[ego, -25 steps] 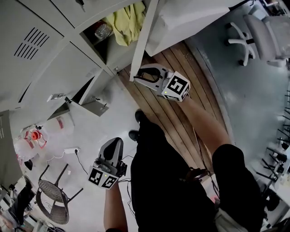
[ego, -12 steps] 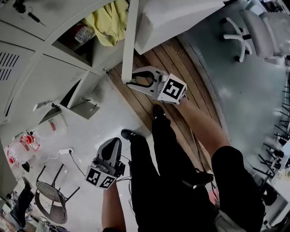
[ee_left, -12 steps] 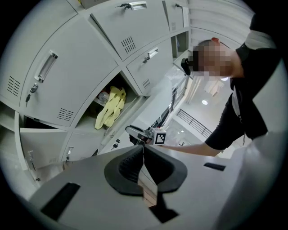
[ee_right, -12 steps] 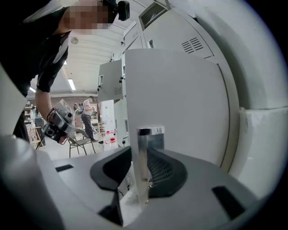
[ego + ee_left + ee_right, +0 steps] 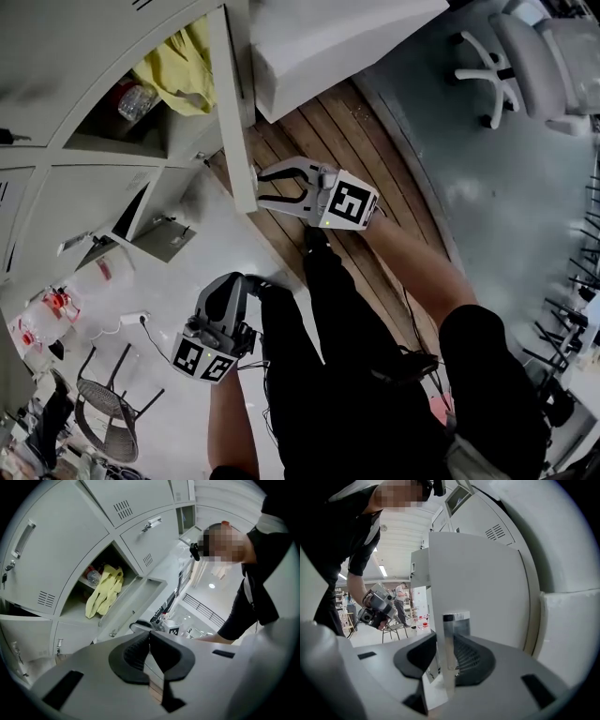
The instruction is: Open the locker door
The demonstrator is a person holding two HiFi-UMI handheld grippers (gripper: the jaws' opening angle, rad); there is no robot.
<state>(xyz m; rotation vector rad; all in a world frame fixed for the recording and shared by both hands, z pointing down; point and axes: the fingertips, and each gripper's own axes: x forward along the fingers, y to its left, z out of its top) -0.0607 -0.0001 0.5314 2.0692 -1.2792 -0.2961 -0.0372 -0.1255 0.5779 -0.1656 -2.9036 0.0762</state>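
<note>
Locker door [image 5: 236,122], edge pinched in right gripper [image 5: 264,185], has swung wider, opening well advanced; left gripper [image 5: 230,281], well apart from door, jaws pressed together.

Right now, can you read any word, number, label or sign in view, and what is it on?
None readable.
Marker cubes: black square patterns, no words.
Locker door in the right tongs: blank.
Bottle in the open locker: label too blurred.
</note>
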